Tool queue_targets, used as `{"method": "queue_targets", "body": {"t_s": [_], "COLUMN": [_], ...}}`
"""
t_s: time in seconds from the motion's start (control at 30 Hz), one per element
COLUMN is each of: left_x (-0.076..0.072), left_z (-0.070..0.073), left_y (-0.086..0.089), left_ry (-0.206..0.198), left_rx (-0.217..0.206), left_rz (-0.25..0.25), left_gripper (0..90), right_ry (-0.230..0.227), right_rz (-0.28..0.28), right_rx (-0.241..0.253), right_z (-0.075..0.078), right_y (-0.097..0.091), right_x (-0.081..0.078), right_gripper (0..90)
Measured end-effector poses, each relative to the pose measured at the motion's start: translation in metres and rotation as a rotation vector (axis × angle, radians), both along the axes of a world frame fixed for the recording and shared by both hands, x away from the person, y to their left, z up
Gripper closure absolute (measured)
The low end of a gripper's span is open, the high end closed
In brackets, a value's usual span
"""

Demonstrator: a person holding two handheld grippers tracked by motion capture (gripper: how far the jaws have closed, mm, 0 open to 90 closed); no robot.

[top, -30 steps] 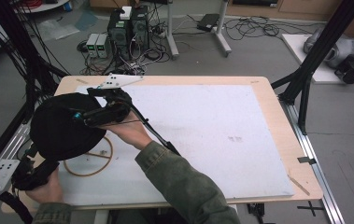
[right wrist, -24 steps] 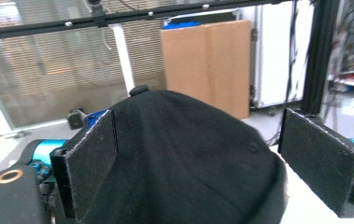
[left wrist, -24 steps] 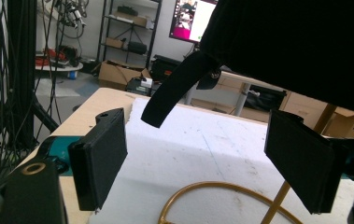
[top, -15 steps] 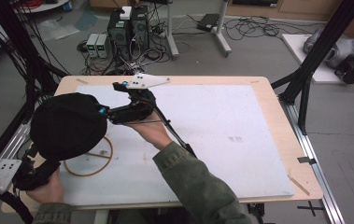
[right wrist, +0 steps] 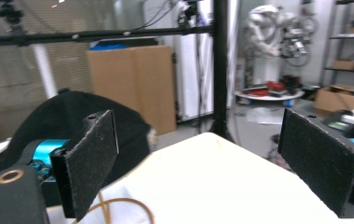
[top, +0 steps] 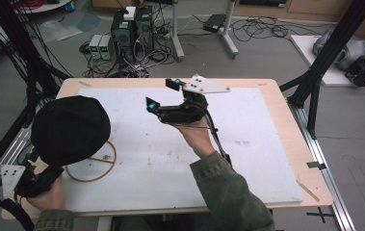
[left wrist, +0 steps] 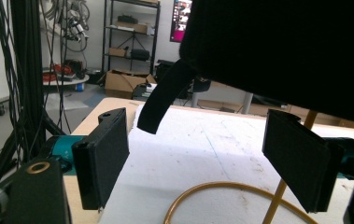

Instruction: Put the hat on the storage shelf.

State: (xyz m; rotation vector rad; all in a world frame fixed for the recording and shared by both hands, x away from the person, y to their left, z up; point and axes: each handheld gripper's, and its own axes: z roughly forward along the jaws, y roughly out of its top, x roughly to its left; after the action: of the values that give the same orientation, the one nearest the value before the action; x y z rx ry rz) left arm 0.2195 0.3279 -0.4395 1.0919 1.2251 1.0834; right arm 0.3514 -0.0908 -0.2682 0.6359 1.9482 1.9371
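Forearm in the olive sleeve is reaching forward over the white sheet (top: 267, 159), hand tilting the right tool (top: 163, 94) up above it, jaws standing apart with nothing between. Black hat (top: 69, 127) is perching on a brass stand (top: 91, 163), well left of that tool. Left tool (left wrist: 202, 163), jaws also apart, is sitting low just under the hat at the bench (top: 293, 110) near edge.

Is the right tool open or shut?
Open. The right tool has its two black jaws standing wide apart in the right gripper view, with nothing between them but the white table beyond.
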Motion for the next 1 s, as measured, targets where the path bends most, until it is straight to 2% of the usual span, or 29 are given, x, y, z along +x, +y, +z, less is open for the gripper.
{"method": "queue_targets", "body": {"t_s": [0.07, 0.27, 0.33, 0.47, 0.6, 0.77, 0.93, 1.0], "left_x": [0.0, -0.001, 0.0, 0.0, 0.0, -0.001, -0.001, -0.001], "left_z": [0.0, 0.001, 0.001, 0.001, 0.001, 0.002, 0.001, 0.002], "left_y": [0.0, -0.001, -0.001, -0.001, -0.002, -0.004, -0.004, -0.003], "left_ry": [0.011, -0.001, 0.0, 0.001, -0.001, -0.003, -0.004, -0.003], "left_rx": [0.002, 0.011, 0.012, 0.011, 0.011, 0.017, 0.015, 0.017], "left_rz": [-0.001, -0.004, -0.004, -0.004, -0.004, -0.009, -0.009, -0.007], "left_gripper": [22.9, 22.9, 22.9, 22.9, 22.9, 23.0, 22.9, 22.9], "right_ry": [0.008, 0.017, 0.012, 0.033, 0.044, 0.051, 0.047, 0.027], "right_rz": [-0.032, -0.138, -0.171, -0.22, -0.273, -0.312, -0.339, -0.355], "right_rx": [0.003, 0.016, 0.013, 0.009, -0.03, -0.03, -0.035, -0.023], "right_z": [-0.001, -0.005, -0.008, -0.017, -0.032, -0.046, -0.054, -0.057], "right_y": [-0.013, -0.053, -0.066, -0.089, -0.103, -0.116, -0.123, -0.125], "right_x": [-0.001, -0.007, -0.01, -0.014, -0.02, -0.025, -0.028, -0.03], "right_gripper": [11.4, 11.4, 11.4, 11.4, 11.4, 11.4, 11.4, 11.5]}}
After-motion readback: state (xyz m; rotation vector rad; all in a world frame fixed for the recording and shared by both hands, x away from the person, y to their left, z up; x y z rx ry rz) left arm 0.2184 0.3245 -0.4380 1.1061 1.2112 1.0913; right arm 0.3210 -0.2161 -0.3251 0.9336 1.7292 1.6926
